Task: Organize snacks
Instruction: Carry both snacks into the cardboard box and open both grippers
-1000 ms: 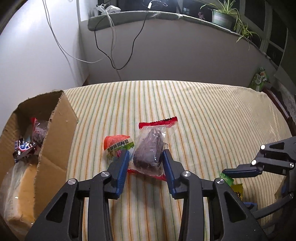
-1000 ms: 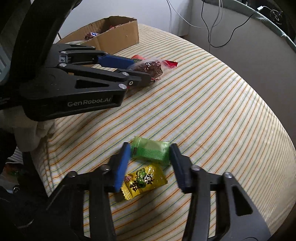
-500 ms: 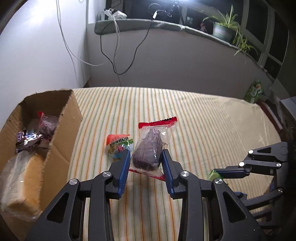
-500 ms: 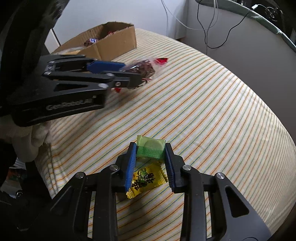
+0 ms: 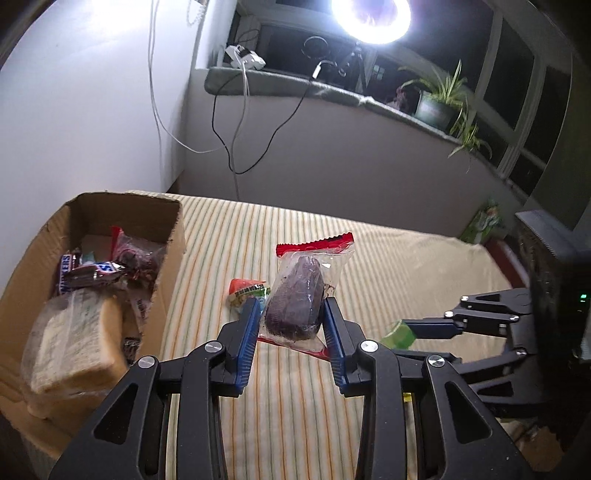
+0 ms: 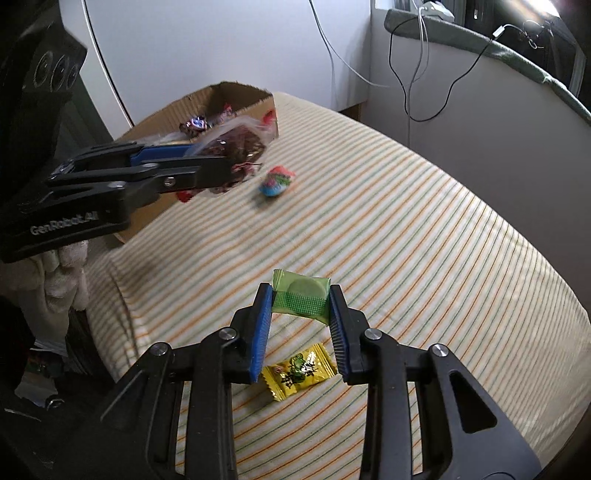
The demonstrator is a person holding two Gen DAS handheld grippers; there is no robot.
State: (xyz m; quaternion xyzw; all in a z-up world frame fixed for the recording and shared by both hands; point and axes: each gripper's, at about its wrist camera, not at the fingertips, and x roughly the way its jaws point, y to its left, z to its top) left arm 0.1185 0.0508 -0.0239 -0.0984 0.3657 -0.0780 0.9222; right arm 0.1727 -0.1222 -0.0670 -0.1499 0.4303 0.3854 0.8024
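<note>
The left gripper [image 5: 291, 317] pinches a clear pack [image 5: 301, 291] with a dark snack, up off the striped bed [image 5: 388, 266], right of the box [image 5: 162, 258]. The right gripper [image 6: 300, 306] pinches a green pack [image 6: 301, 295] above a yellow pack [image 6: 299, 369].

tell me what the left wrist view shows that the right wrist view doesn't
Only the left wrist view shows the bread in the cardboard box, the potted plant and the bright lamp. Only the right wrist view shows the yellow candy on the striped cloth. Both show the left tongs shut on the dark snack bag, the right tongs shut on the green packet, and the red and green candy.
</note>
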